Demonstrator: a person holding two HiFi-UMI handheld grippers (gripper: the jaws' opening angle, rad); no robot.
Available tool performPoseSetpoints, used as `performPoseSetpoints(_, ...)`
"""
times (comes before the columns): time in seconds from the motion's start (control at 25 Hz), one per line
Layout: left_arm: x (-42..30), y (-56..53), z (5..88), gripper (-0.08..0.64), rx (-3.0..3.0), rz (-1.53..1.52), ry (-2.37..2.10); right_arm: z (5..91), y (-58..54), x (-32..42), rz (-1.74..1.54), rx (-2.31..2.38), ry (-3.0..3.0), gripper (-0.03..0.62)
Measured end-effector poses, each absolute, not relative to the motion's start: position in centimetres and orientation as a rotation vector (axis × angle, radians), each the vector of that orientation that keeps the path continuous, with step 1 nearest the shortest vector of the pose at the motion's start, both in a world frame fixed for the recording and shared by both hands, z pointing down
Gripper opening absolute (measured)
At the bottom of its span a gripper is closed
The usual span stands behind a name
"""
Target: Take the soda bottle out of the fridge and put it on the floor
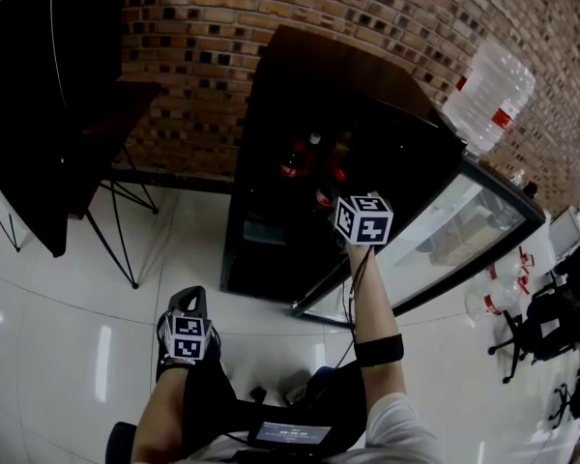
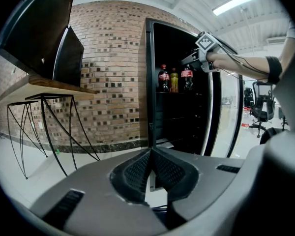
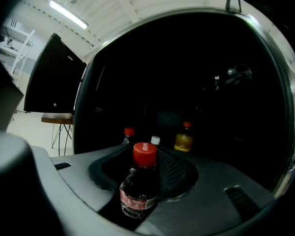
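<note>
A dark cola soda bottle (image 3: 139,186) with a red cap stands between the pads of my right gripper (image 3: 145,170), which is shut on its body inside the black fridge (image 1: 266,230). In the head view the right gripper (image 1: 340,199) reaches into the fridge's upper shelf, beside other red-capped bottles (image 1: 292,162). From the left gripper view, the right gripper (image 2: 191,61) is at the rightmost cola bottle (image 2: 187,78). My left gripper (image 2: 150,155) is shut on nothing; it hangs low over the floor (image 1: 190,298), left of the fridge.
Behind the held bottle stand a red-capped bottle (image 3: 129,132), a white-capped one (image 3: 155,140) and a yellow drink (image 3: 183,139). The glass fridge door (image 1: 454,225) swings open to the right. A water jug (image 1: 488,90) lies on top. A wire-legged table (image 1: 116,177) stands left, office chairs (image 1: 551,322) right.
</note>
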State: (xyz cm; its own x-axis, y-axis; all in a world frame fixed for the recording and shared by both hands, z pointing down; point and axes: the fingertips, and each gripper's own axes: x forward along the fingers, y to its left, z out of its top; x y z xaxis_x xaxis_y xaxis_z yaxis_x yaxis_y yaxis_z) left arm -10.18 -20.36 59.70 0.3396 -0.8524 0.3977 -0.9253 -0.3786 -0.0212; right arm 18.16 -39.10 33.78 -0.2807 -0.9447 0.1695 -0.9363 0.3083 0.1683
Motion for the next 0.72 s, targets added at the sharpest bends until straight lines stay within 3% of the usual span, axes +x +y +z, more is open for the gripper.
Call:
performPoseSetpoints(0.32, -9.8, -20.4, 60.0, 0.000, 2.394, 0.517, -1.614, 37.0, -33.3, 16.9, -0.007, 1.606, -2.385, 0.172)
performPoseSetpoints(0.72, -9.8, -20.5, 60.3, 0.001, 2.394, 0.530, -1.616, 47.4, -28.2, 15.7, 0.157, 1.530, -2.360, 0.172)
